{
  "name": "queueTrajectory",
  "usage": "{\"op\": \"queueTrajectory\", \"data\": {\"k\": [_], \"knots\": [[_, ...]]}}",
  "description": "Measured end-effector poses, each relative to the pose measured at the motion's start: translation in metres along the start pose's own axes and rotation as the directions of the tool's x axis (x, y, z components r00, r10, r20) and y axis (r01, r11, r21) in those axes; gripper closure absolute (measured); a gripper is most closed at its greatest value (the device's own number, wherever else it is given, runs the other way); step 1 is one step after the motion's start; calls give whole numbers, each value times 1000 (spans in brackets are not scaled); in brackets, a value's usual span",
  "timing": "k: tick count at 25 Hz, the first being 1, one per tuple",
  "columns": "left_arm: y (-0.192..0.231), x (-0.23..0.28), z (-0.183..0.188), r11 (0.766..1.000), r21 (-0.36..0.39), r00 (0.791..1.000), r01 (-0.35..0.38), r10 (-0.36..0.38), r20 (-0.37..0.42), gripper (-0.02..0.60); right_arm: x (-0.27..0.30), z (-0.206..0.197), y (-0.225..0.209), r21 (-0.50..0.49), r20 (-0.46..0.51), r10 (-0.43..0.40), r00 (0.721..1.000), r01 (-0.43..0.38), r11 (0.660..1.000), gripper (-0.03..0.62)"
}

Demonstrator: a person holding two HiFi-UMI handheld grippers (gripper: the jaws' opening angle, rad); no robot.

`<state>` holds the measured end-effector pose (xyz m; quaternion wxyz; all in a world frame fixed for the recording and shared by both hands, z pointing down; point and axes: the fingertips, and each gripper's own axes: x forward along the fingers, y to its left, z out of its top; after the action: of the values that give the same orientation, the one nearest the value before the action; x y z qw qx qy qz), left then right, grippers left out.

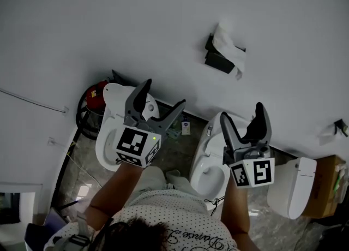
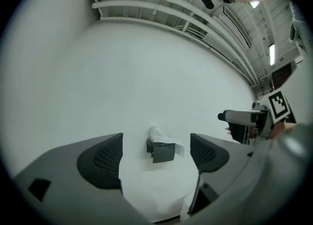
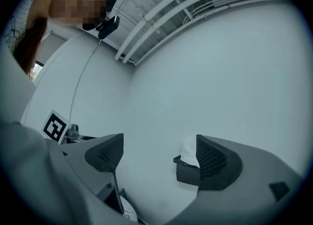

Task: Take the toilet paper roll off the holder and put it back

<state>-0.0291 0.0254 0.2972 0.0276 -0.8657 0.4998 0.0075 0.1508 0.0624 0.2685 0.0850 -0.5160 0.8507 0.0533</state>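
A black holder (image 1: pixel 217 58) is fixed to the white wall, with the white toilet paper roll (image 1: pixel 228 47) sitting in it and a loose end hanging over the front. The same holder (image 2: pixel 162 151) and paper (image 2: pixel 159 134) show between the jaws in the left gripper view. In the right gripper view the holder (image 3: pixel 187 172) and paper (image 3: pixel 189 152) lie close to the right jaw. My left gripper (image 1: pixel 164 95) is open and empty, well short of the wall. My right gripper (image 1: pixel 243 118) is open too, below the holder, holding nothing.
Two white toilets (image 1: pixel 109 130) (image 1: pixel 210 163) stand on the floor beneath me, with a third white unit (image 1: pixel 292 187) at the right. A red item with black hose (image 1: pixel 92 100) sits at the left wall. A cardboard box (image 1: pixel 327 184) is at the far right.
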Motion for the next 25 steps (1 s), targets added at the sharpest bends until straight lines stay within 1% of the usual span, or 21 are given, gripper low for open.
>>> {"op": "queueTrajectory", "data": {"k": [5,11,16,19,22,23,25], "knots": [[1,31,-5,1000,6,1000,-13,13,-24,169,20,-11,-29,52,2,11,1000,-11,999,140],[25,75,-10,1000,13,1000,-8,8,-16,169,55,-21,-48,39,1,-6,1000,6,999,140],[52,139,-15,998,-1,998,56,-56,2,169,101,-32,-81,32,-10,-67,998,67,997,138],[67,181,-13,995,2,995,96,-97,13,169,137,-34,-101,2,-12,-95,995,95,996,138],[88,219,-15,991,3,991,135,-135,12,169,172,-37,-110,-12,-4,-117,993,117,993,141],[94,229,-17,989,3,989,146,-146,10,169,181,-39,-112,-14,-5,-123,992,123,992,154],[104,247,-19,986,2,986,167,-167,6,169,195,-45,-117,-19,-17,-138,990,138,990,160]]}}
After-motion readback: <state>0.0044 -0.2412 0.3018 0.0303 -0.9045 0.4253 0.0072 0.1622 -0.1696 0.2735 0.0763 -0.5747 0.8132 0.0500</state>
